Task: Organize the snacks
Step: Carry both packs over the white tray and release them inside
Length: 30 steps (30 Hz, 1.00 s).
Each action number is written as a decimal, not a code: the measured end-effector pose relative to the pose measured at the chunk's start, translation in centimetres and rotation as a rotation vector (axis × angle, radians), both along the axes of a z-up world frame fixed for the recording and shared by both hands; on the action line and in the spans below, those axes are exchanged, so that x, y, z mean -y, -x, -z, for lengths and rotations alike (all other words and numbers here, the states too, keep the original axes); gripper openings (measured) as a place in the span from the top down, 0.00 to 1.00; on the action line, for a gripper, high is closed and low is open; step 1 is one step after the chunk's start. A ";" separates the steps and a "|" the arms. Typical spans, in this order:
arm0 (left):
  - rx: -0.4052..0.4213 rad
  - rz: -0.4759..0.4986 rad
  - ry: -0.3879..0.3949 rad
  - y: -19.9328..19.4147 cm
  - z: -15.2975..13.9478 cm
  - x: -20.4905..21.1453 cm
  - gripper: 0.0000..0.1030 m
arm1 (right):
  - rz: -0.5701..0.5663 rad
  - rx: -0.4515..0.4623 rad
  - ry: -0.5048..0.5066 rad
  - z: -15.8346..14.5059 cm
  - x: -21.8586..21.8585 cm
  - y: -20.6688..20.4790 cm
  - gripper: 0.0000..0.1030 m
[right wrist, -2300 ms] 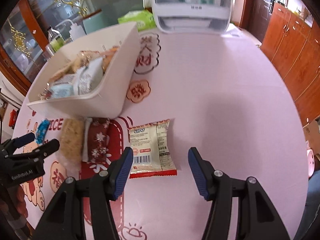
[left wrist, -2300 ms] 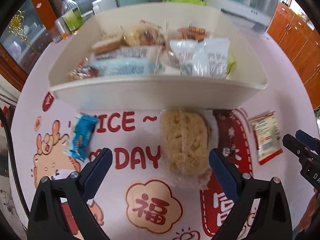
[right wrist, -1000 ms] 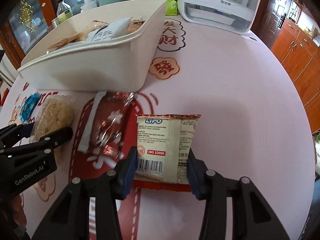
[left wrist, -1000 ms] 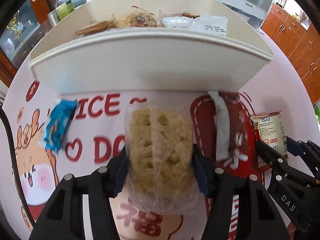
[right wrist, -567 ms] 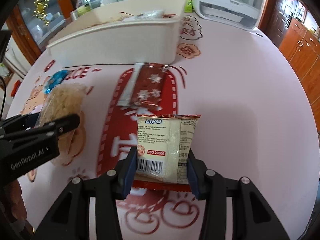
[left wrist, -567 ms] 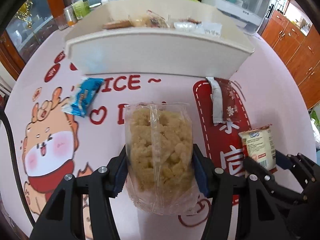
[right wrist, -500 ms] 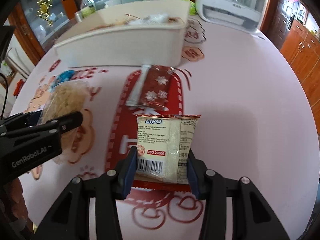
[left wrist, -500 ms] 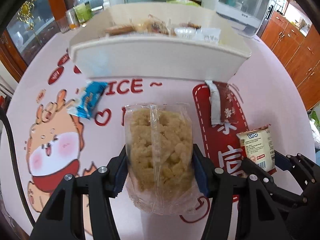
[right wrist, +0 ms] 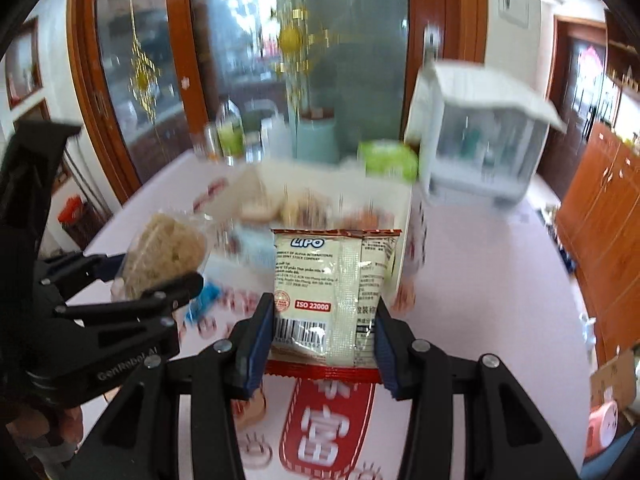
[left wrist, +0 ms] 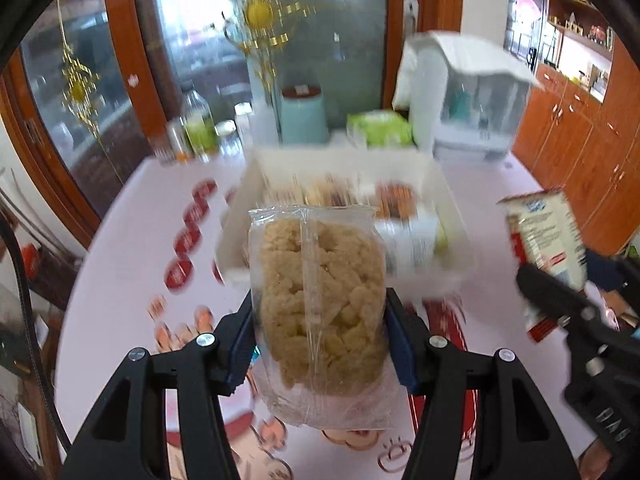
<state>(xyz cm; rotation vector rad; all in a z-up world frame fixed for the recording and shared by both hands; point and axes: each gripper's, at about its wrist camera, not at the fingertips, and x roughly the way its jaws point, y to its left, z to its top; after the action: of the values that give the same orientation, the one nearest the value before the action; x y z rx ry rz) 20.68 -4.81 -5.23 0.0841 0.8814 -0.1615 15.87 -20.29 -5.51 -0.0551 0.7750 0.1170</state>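
Between the blue pads of our left gripper [left wrist: 318, 344], in the left wrist view, we clamp a clear bag of pale puffed-rice snack [left wrist: 320, 300], upright and off the pink printed tablecloth [left wrist: 120, 248]. Beyond it we see the white bin [left wrist: 456, 216] on the table, blurred, with other wrapped snacks lying inside. At the right edge our right gripper [left wrist: 560, 280] shows side-on, carrying a cream packet [left wrist: 544, 236] in the air. Behind the bin stand bottles [left wrist: 196, 124], a green pack [left wrist: 380, 128] and a white appliance [left wrist: 476, 112]. From the right wrist view, our right gripper [right wrist: 326, 344] is clenched on the cream packet [right wrist: 336, 284], printed LIPO, with a barcode and a red lower edge, held clear of the tablecloth [right wrist: 500, 272]. The bin [right wrist: 404, 220] lies just beyond the packet, blurred. To the left our left gripper [right wrist: 160, 268] holds the rice snack bag [right wrist: 164, 252] aloft, and a small blue wrapper [right wrist: 202, 300] lies on the cloth beneath it.
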 end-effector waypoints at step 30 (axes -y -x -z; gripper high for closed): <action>0.080 -0.004 -0.068 -15.8 -7.7 -0.2 0.45 | 0.078 0.073 -0.042 -10.9 0.0 -15.6 0.55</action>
<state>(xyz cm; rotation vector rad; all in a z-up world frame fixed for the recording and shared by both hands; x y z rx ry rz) 36.44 -4.58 2.48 0.1507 0.8076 -0.1233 31.44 -20.31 5.35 0.0111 0.7009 0.0567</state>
